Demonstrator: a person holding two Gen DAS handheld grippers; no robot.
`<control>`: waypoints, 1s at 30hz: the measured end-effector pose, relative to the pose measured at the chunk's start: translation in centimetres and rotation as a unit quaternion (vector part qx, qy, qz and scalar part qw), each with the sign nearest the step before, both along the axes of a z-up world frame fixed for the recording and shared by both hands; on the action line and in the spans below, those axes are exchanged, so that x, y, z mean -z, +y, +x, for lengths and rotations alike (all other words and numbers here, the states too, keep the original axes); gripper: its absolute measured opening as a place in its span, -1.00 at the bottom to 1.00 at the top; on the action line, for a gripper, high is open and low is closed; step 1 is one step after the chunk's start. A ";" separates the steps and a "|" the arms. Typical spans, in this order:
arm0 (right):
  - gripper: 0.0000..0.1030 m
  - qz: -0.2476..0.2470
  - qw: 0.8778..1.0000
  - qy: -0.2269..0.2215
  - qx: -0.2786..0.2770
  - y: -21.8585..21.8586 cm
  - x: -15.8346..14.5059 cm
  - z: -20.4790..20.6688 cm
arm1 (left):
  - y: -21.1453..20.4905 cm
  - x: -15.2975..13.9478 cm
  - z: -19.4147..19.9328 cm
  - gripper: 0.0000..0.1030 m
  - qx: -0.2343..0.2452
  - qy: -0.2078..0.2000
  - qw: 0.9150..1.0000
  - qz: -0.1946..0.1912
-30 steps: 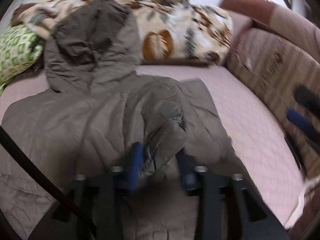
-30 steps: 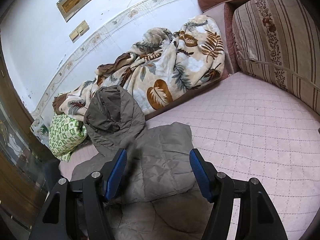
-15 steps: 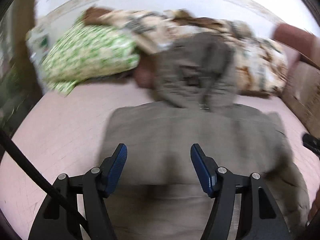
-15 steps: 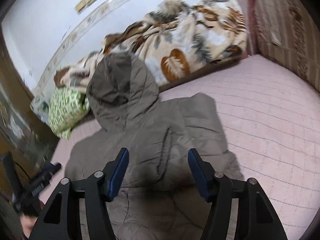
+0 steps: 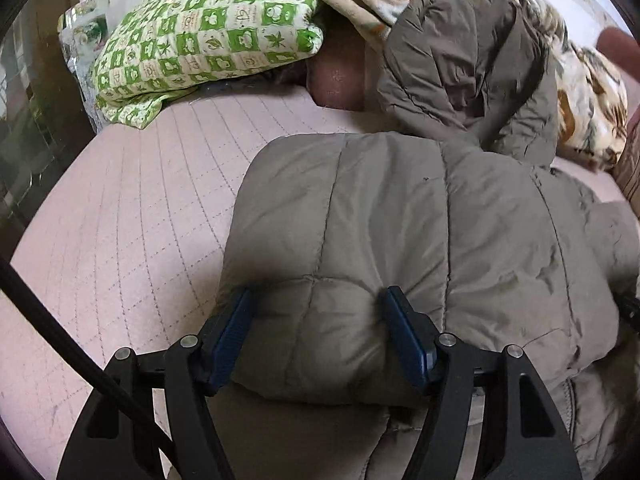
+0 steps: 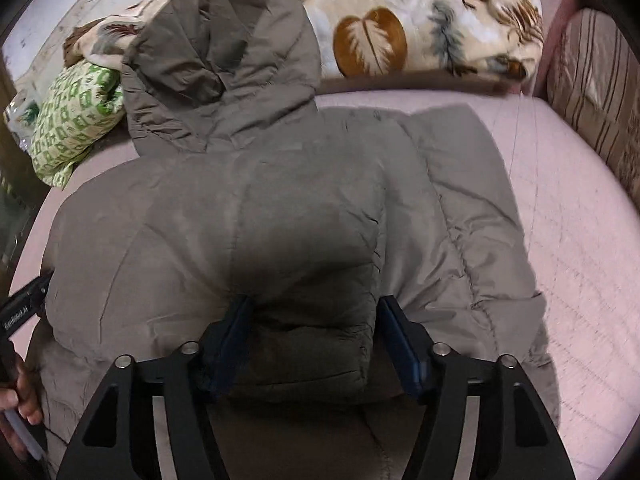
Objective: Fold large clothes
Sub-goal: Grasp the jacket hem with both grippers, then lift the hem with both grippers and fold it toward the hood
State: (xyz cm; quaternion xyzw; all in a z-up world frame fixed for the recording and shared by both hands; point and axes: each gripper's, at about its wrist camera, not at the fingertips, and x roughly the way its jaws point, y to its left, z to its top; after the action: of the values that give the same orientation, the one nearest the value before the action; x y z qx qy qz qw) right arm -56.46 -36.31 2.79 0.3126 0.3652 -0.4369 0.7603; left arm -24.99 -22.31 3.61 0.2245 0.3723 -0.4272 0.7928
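A grey-brown quilted puffer jacket (image 6: 304,208) lies spread back-up on the pink quilted mattress (image 6: 568,208). Its hood (image 6: 224,52) points away towards the wall, rumpled and propped against the leaf-print blanket (image 6: 400,28), beside the green patterned pillow (image 5: 208,32). Both sleeves are folded in over the back; one folded sleeve (image 6: 312,320) forms a thick padded roll across the middle. The left shoulder edge (image 5: 280,184) bulges rounded above the mattress. The fabric is puffy, stitched in broad panels, lightly creased.
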 end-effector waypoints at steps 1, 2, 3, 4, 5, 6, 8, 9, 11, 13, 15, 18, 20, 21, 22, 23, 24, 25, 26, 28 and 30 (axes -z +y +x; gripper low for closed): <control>0.36 0.000 1.000 0.003 0.001 -0.1 -0.1 0.0 | 0.1 -0.1 0.1 0.31 -0.001 0.003 1.000 -0.002; 0.37 0.000 1.000 0.005 0.002 -0.1 -0.1 0.1 | 0.4 -0.1 0.2 0.31 -0.002 0.007 1.000 -0.006; 0.37 0.000 1.000 0.007 0.003 -0.1 -0.1 0.1 | 0.6 -0.4 0.3 0.31 -0.005 0.010 1.000 -0.013; 0.37 0.000 1.000 0.007 0.004 -0.1 -0.1 0.0 | 0.9 -0.9 0.3 0.30 -0.009 0.010 1.000 -0.025; 0.37 -0.001 1.000 0.006 0.005 0.0 -0.2 0.1 | 1.2 -1.6 0.3 0.30 -0.011 0.007 0.999 -0.040; 0.37 0.001 1.000 0.001 0.008 0.1 -0.5 -0.1 | 1.1 -2.2 0.1 0.30 -0.009 0.005 0.999 -0.052; 0.37 -0.003 1.000 -0.014 0.018 0.4 -1.5 -0.6 | 1.6 -3.8 -1.0 0.30 0.000 -0.017 0.996 -0.083; 0.37 -0.015 0.999 -0.023 0.022 0.7 -2.4 -0.8 | 1.7 -4.5 -1.8 0.30 0.010 -0.029 0.995 -0.096; 0.37 -0.047 0.998 -0.023 0.021 1.7 -3.9 -0.7 | 1.5 -5.2 -3.8 0.32 0.039 -0.046 0.992 -0.110; 0.37 -0.080 0.996 -0.027 0.015 2.7 -5.3 -0.3 | 0.8 -4.9 -5.2 0.34 0.061 -0.046 0.992 -0.105; 0.37 -0.087 0.996 -0.037 0.006 3.4 -6.0 0.2 | 0.0 -4.2 -6.0 0.34 0.075 -0.037 0.992 -0.094; 0.37 -0.103 0.994 -0.034 -0.017 4.4 -6.2 1.3 | -0.6 -3.2 -6.8 0.35 0.088 -0.035 0.992 -0.077; 0.37 -0.104 0.994 -0.014 -0.031 4.7 -5.3 2.4 | -1.1 -2.5 -7.0 0.35 0.093 -0.040 0.993 -0.062; 0.37 -0.099 0.995 -0.007 -0.033 4.6 -4.9 2.7 | -1.2 -2.2 -7.0 0.38 0.092 -0.041 0.993 -0.058; 0.37 -0.090 0.995 -0.001 -0.036 4.5 -4.2 3.0 | -1.3 -1.8 -6.9 0.41 0.090 -0.038 0.994 -0.054; 0.37 -0.083 0.996 0.005 -0.038 4.4 -3.7 3.2 | -1.5 -1.6 -6.7 0.47 0.087 -0.033 0.994 -0.049; 0.37 -0.073 0.996 0.022 -0.039 4.0 -2.9 3.6 | -1.5 -1.4 -6.6 0.54 0.085 -0.030 0.995 -0.046; 0.38 -0.070 0.996 0.031 -0.039 3.8 -2.3 3.6 | -1.7 -1.1 -6.3 0.57 0.080 -0.023 0.996 -0.042; 0.39 -0.066 0.997 0.033 -0.039 3.7 -1.9 3.6 | -1.7 -0.9 -6.1 0.61 0.077 -0.019 0.996 -0.039; 0.42 -0.060 0.996 0.047 -0.041 3.5 -1.3 4.0 | -1.8 -0.5 -6.0 0.64 0.074 -0.018 0.996 -0.036; 0.44 -0.069 0.995 0.064 -0.045 3.7 -1.0 4.5 | -1.8 -0.4 -6.1 0.65 0.075 -0.022 0.996 -0.034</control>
State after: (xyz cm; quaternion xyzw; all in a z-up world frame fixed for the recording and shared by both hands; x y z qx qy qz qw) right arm -51.92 -32.63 3.81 0.2142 0.3953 -0.4456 0.7741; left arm -31.12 -24.13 3.99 0.2340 0.3219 -0.4929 0.7738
